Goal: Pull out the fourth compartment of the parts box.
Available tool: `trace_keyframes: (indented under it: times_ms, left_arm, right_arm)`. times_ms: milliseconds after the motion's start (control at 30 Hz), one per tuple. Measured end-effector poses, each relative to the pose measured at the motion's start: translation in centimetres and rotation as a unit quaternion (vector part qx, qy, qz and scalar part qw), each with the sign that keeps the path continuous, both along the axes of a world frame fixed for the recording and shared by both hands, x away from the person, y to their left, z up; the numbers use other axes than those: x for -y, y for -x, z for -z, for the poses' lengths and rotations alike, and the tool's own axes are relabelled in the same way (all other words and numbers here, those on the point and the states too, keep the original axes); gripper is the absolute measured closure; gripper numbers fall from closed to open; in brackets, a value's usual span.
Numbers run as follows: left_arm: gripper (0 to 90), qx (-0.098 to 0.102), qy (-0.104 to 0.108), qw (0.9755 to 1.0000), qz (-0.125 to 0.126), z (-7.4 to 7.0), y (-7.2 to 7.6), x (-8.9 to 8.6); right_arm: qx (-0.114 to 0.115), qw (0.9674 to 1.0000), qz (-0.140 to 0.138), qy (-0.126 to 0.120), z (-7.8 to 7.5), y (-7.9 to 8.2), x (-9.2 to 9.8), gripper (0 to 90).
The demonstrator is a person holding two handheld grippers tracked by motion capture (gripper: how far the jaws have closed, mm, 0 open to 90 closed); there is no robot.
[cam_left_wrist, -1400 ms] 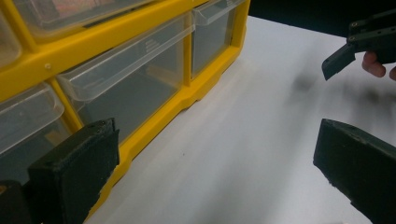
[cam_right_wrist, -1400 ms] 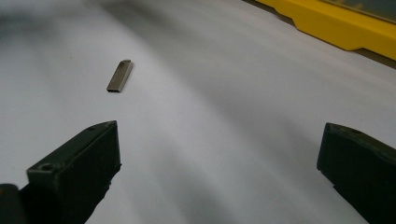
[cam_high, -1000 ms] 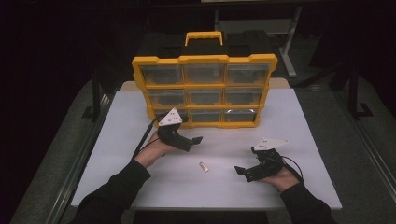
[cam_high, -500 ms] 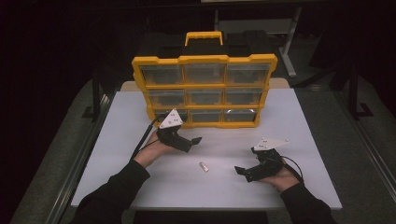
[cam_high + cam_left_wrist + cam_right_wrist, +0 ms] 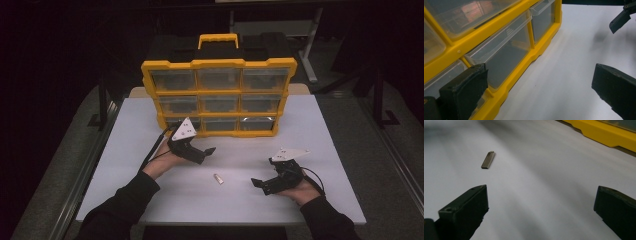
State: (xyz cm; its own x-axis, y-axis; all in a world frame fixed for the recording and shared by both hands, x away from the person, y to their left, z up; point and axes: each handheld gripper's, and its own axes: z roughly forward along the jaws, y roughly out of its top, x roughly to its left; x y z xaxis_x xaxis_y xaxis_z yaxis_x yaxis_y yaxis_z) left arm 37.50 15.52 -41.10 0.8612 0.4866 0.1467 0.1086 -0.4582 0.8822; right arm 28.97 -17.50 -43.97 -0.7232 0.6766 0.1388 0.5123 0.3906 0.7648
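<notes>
Both tongs gape apart, empty: left tongs (image 5: 206, 152) by the yellow organizer (image 5: 218, 95), right tongs (image 5: 261, 184), metal stick (image 5: 218, 178) at its nine o'clock; no writing legible.

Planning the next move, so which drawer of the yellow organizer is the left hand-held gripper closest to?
The bottom-left drawer; the left hand-held gripper sits right before it, unlike the other eight.

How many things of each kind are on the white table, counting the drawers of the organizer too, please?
Yellow drawer organizer: 1
Clear drawers in it, such as the top left one: 9, in three rows of three
Small metal stick lying on the table: 1
Handheld grippers, left and right: 2, both with fingers apart
Total: 13
</notes>
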Motion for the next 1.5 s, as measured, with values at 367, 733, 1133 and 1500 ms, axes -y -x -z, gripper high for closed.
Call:
trace_keyframes:
  times_ms: [367, 733, 1133, 1500]
  left_arm:
    - [0.1, 0.021, -0.017, 0.9996, -0.001, 0.01, 0.14, 0.03]
    - [0.1, 0.04, -0.024, 0.9989, 0.0, -0.1, 0.31, 0.02]
    - [0.1, 0.06, -0.037, 0.9975, 0.001, -0.07, 0.48, 0.09]
    - [0.1, 0.078, -0.05, 0.9957, 0.001, -0.03, 0.61, 0.03]
  right_arm:
    - [0.0, 1.0, -0.001, 0.0, 0.0, 0.01, -0.01, 0.0]
    - [0.001, 1.0, -0.002, 0.001, 0.0, 0.03, -0.02, 0.0]
    - [0.0, 1.0, -0.003, 0.002, 0.02, 0.03, -0.03, 0.0]
    - [0.0, 1.0, -0.004, 0.002, 0.01, 0.05, -0.03, 0.0]
